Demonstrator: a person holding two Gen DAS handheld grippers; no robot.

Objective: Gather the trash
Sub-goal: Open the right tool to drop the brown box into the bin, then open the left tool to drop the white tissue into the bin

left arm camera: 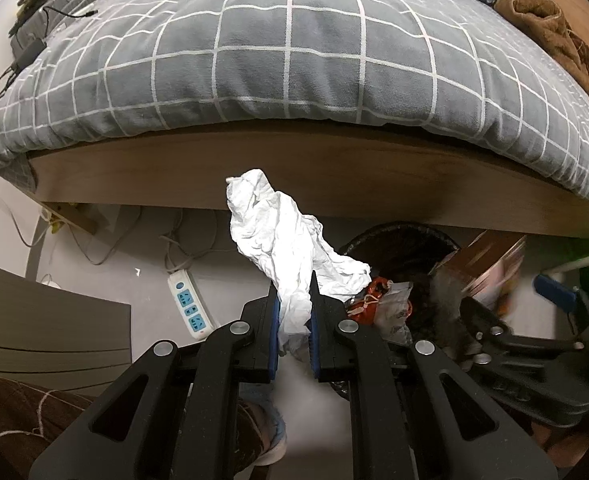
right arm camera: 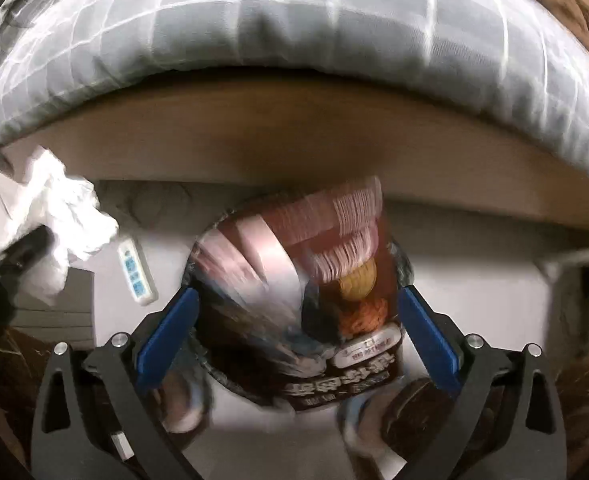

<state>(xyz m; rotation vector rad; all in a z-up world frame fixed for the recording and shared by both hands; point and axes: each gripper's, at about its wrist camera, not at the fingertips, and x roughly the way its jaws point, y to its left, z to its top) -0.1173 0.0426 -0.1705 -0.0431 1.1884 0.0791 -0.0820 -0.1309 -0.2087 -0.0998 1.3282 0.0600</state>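
Note:
My left gripper [left arm camera: 292, 280] is shut on a crumpled white tissue [left arm camera: 278, 232], which sticks up past its blue pads. Just right of it stands a trash bin with a black liner [left arm camera: 398, 236], holding red and clear wrappers [left arm camera: 378, 300]. In the right wrist view, my right gripper [right arm camera: 298, 296] is open wide above the bin. A brown printed snack package [right arm camera: 318, 292] lies blurred between its fingers, and neither pad presses on it. The same package [left arm camera: 486, 264] shows over the bin in the left wrist view, and the tissue [right arm camera: 66, 208] appears at the far left of the right wrist view.
A bed with a grey checked quilt [left arm camera: 294, 60] and a wooden side board [left arm camera: 334, 176] overhangs the bin. A white power strip [left arm camera: 188, 304] and cables lie on the grey floor. A grey cabinet [left arm camera: 34, 320] stands at left. A person's shoe [left arm camera: 270, 436] is below the gripper.

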